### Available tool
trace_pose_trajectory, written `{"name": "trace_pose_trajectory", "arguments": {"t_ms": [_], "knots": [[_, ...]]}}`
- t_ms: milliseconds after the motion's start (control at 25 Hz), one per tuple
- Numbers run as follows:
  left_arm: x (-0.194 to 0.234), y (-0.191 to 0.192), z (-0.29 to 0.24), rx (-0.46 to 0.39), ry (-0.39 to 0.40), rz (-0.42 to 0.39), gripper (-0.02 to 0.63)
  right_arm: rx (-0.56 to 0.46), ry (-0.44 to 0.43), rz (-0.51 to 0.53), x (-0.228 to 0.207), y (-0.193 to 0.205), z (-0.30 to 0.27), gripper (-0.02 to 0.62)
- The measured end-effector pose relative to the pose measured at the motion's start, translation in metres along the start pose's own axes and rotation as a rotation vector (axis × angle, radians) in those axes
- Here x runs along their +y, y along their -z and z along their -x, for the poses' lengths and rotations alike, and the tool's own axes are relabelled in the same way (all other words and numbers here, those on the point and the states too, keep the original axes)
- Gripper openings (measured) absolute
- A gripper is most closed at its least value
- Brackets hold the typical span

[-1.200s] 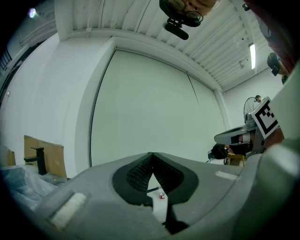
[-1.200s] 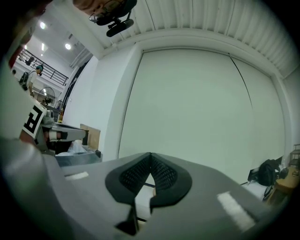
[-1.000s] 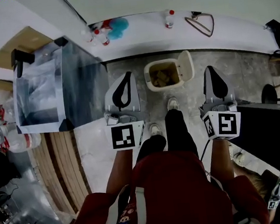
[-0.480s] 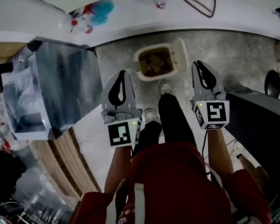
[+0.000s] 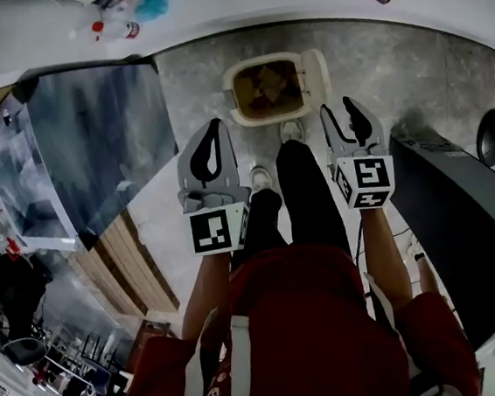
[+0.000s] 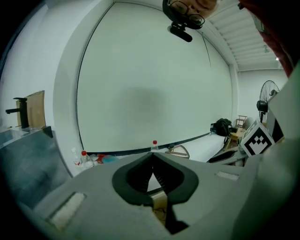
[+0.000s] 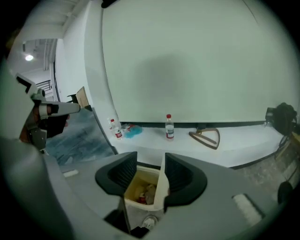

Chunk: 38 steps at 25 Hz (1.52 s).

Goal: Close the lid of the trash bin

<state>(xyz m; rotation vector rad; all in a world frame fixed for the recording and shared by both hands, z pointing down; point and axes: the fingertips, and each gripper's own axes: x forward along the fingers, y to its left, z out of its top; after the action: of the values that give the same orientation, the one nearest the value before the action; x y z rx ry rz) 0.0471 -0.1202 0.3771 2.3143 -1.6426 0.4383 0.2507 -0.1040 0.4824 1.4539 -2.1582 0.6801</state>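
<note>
A small cream trash bin (image 5: 264, 90) stands on the grey floor by the white ledge, with scraps inside. Its lid (image 5: 316, 76) is swung up on the right side. My left gripper (image 5: 213, 128) hangs short of the bin's near left, jaws shut and empty. My right gripper (image 5: 339, 108) is just near-right of the raised lid; its jaws have just been opening and stand open with nothing held. In the right gripper view the bin (image 7: 139, 190) and its upright lid (image 7: 162, 185) show beyond the gap of the right gripper (image 7: 150, 161). The left gripper (image 6: 152, 157) shows closed tips.
A steel sink unit (image 5: 101, 146) stands to the left of the bin. Bottles (image 5: 115, 26) and a wooden hanger (image 7: 206, 137) lie on the white ledge behind it. A black case (image 5: 471, 231) is on the right. The person's legs and shoes (image 5: 304, 191) are just before the bin.
Both grippers have come down and closer to the bin. The right jaws went from shut to open. The left jaws stayed shut.
</note>
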Motion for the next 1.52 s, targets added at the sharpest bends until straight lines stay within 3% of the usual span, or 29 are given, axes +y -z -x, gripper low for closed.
{"name": "trace_pose_trajectory", "arguments": {"t_ms": [360, 720, 1080, 1520], "knots": [[-0.013, 0.041, -0.031, 0.101, -0.016, 0.001, 0.005, 0.170, -0.084, -0.041, -0.017, 0.070, -0.047, 0.218], [-0.002, 0.072, -0.025, 0.168, -0.070, 0.035, 0.005, 0.194, -0.145, -0.031, 0.000, 0.076, -0.056, 0.219], [0.037, 0.102, -0.016, 0.175, -0.090, 0.084, 0.005, 0.243, -0.251, 0.079, 0.073, 0.084, -0.078, 0.222], [0.100, 0.170, -0.018, 0.237, -0.064, 0.182, 0.005, 0.306, -0.242, 0.129, 0.135, 0.113, -0.124, 0.218]]}}
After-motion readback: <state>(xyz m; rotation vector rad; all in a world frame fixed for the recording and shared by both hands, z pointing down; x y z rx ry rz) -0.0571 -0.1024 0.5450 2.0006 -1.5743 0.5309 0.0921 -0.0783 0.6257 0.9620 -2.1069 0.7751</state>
